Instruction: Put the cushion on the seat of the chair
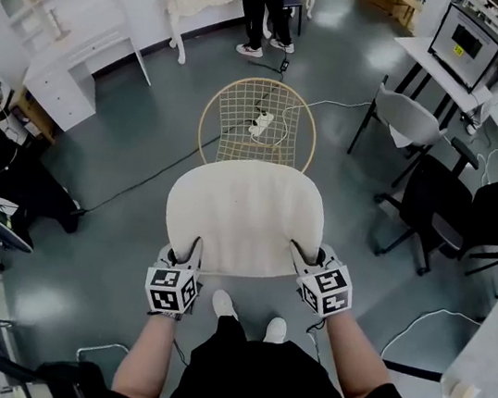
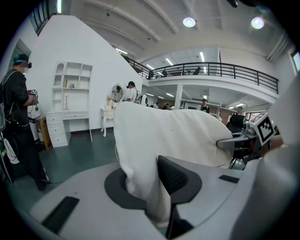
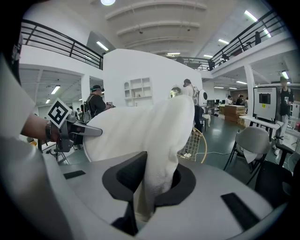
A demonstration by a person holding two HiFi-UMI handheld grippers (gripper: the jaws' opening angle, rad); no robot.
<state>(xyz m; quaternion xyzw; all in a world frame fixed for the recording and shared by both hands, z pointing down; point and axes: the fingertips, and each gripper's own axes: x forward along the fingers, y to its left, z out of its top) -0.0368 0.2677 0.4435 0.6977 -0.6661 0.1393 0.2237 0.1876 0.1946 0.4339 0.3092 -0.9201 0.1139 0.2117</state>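
A cream, ribbed round cushion [image 1: 247,214] hangs in the air between my two grippers, held flat over the floor. My left gripper [image 1: 192,252] is shut on its near left edge, and in the left gripper view the cushion [image 2: 164,140] is pinched between the jaws of that gripper [image 2: 152,187]. My right gripper [image 1: 301,253] is shut on the near right edge; the right gripper view shows the cushion [image 3: 140,129] clamped in this gripper [image 3: 150,185]. Just beyond the cushion stands the wire chair [image 1: 260,120] with a round gold rim, its seat partly hidden by the cushion.
A grey chair [image 1: 410,118] and black office chairs [image 1: 458,212] stand at the right beside a desk with a monitor [image 1: 467,36]. White shelving [image 1: 54,13] is at the left. Cables [image 1: 139,181] cross the floor. People stand at the far end and at the left.
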